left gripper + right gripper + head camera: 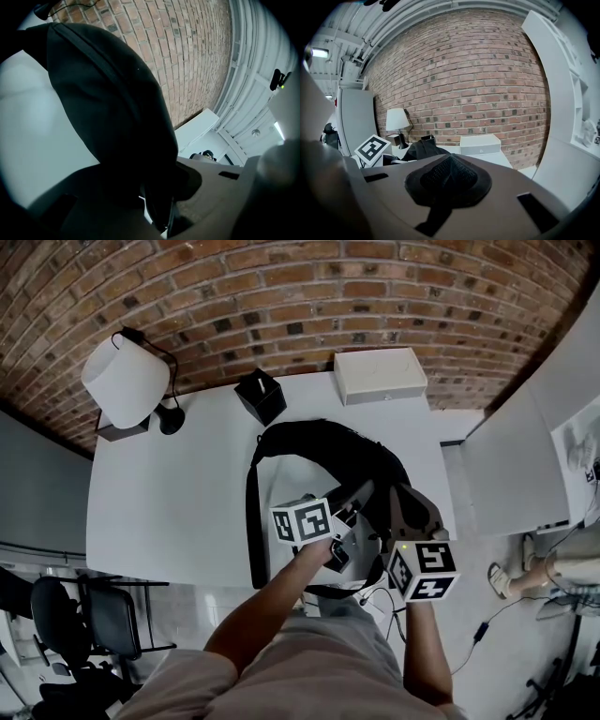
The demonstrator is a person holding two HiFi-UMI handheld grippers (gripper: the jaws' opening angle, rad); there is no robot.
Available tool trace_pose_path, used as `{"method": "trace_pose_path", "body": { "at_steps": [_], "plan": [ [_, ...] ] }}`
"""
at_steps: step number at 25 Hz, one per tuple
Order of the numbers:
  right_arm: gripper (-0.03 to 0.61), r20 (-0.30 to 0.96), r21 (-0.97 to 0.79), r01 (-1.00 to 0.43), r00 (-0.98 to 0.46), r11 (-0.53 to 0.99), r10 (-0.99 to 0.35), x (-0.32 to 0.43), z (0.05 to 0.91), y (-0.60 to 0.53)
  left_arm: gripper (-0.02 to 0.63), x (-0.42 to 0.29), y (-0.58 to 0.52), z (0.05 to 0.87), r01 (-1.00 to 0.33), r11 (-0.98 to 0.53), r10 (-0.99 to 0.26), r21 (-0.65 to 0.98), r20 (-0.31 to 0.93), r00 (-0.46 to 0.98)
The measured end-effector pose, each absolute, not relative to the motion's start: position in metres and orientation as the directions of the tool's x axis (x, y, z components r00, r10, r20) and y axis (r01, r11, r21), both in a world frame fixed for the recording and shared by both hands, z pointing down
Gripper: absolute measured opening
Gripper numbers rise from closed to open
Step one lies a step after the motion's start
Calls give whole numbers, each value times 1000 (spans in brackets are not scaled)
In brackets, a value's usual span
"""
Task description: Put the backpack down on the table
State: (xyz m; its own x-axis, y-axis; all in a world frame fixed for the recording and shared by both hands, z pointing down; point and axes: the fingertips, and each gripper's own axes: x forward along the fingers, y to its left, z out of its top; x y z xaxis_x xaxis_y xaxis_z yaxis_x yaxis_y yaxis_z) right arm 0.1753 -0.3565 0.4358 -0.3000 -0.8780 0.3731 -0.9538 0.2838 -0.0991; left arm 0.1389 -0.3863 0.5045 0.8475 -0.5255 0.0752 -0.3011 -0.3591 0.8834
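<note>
The black backpack [319, 460] lies on the white table [159, 512], its near end at the table's front edge. My left gripper [352, 504] reaches in from the front and is shut on the bag's black fabric [108, 93], which fills the left gripper view and runs down between the jaws [161, 211]. My right gripper [410, 512] is at the bag's near right corner. In the right gripper view its jaws are shut on a black mesh shoulder strap [447, 180], which bulges above the jaw. Behind it the rest of the backpack [423, 150] rests on the table.
A white lamp [127, 381] stands at the table's far left, a black box [261, 395] in the middle at the back, and a white box [381, 374] at the far right by the brick wall. A white cabinet [525, 456] flanks the right side; a dark chair [103, 615] stands front left.
</note>
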Motion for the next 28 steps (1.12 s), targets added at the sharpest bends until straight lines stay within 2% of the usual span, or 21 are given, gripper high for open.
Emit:
{"method": "trace_pose_path", "body": {
  "at_steps": [18,28],
  "plan": [
    [0,394,-107,-961,-278,256,-876,157,442,-315,86,117,-337,551,-416,-324,-449,849,249,858],
    [0,405,-115,-967,-256,229,-878,147,452,-294,107,108,-323,566,-439,-335,-418,834,286,862]
  ]
}}
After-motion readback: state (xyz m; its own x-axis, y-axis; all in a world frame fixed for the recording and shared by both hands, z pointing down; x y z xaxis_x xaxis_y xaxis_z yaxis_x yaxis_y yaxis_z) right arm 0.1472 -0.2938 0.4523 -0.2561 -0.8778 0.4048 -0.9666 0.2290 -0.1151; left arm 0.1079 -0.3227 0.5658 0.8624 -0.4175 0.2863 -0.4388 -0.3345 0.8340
